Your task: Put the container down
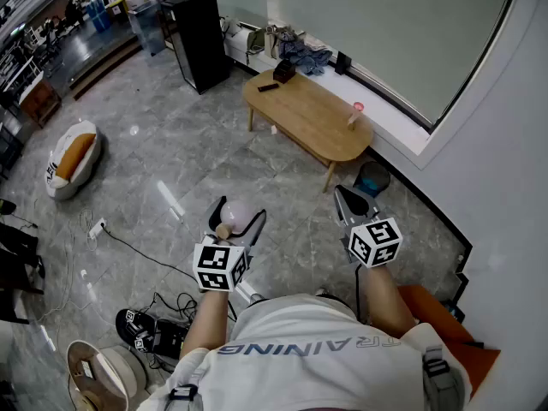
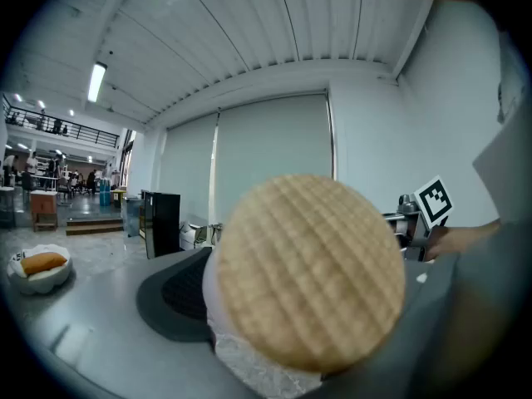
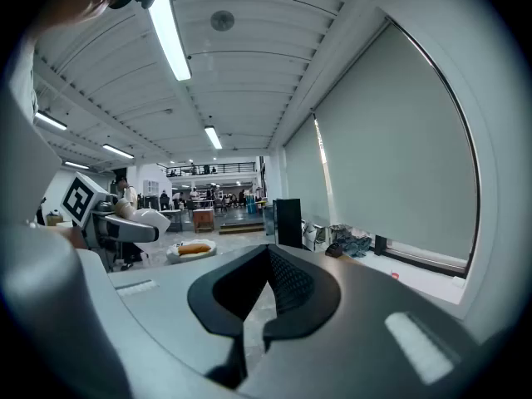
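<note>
Item 1. My left gripper [image 1: 235, 214]: jaws spread wide and clamped on either side of the container [image 1: 245, 211], which I hold in the air in front of my body, above the grey stone floor [image 1: 171, 152] and clear of any surface.

Item 2. Container: pale, translucent rounded body with a round, tan, cork-like lid [image 2: 309, 271]. In the left gripper view the lid faces the camera and fills the space between the jaws. The head view shows the lid end [image 1: 223, 230] turned back toward me.

Item 3. My right gripper [image 1: 353, 202]: jaws brought together with nothing between them, as the right gripper view shows [image 3: 264, 293]. It is held level with the left gripper and well apart from it.

Item 4. Low oval wooden table [image 1: 308, 114]: stands ahead of me beside the window wall. A small pink cup [image 1: 358, 107] sits near its right end and a dark box [image 1: 284, 72] at its far end.

Item 5. Blue bucket [image 1: 372, 178]: on the floor by the table's near leg, just beyond my right gripper.

Item 6. Black cabinet [image 1: 197, 39]: upright, on the floor beyond the table, to the left.

Item 7. Round white floor cushion with an orange centre [image 1: 73, 157]: far left.

Item 8. Black cables [image 1: 137, 251]: trail across the floor at lower left.
</note>
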